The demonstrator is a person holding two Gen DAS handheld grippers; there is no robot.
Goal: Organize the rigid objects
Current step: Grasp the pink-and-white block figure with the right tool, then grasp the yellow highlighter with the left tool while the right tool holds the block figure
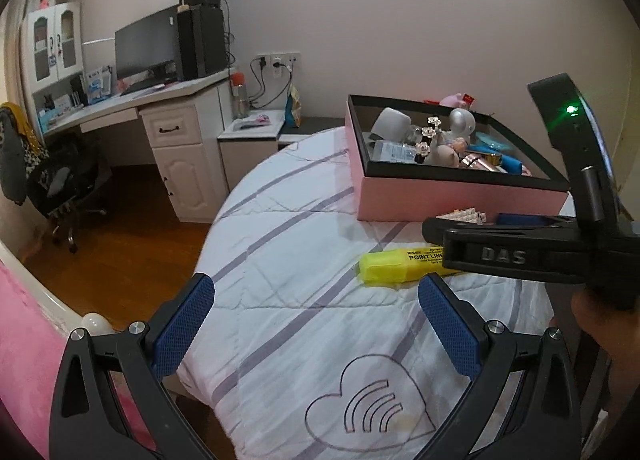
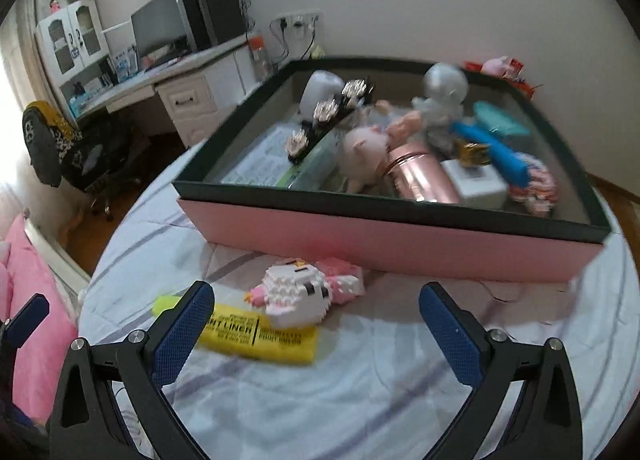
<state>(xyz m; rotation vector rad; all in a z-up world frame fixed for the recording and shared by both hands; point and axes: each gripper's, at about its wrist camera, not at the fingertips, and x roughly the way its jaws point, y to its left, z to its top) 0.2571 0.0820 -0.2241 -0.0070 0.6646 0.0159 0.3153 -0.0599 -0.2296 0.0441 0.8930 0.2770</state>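
Two grippers over the bed, both with jaws spread and nothing between the pads. Left gripper (image 1: 316,324) hangs above the white striped quilt (image 1: 288,244), empty. Right gripper (image 2: 316,324) points down at the loose items in front of the pink box (image 2: 400,248); in the left wrist view its black body crosses in from the right, held by a hand (image 1: 592,312).

Yellow highlighter (image 2: 260,334) lies flat on the quilt, just beside the right gripper's left pad, not touching as far as I can tell. Pink-and-white brick figure (image 2: 308,292) lies on its side, overlapping the highlighter's far edge, close to the box wall.

Box has a dark rim and sits on the quilt behind both items. Inside: silver robot figure (image 2: 444,92), pink pig (image 2: 364,156), rose-gold cylinder (image 2: 420,180), blue tube (image 2: 492,152), small white box (image 2: 476,184), and more clutter too blurred to name.
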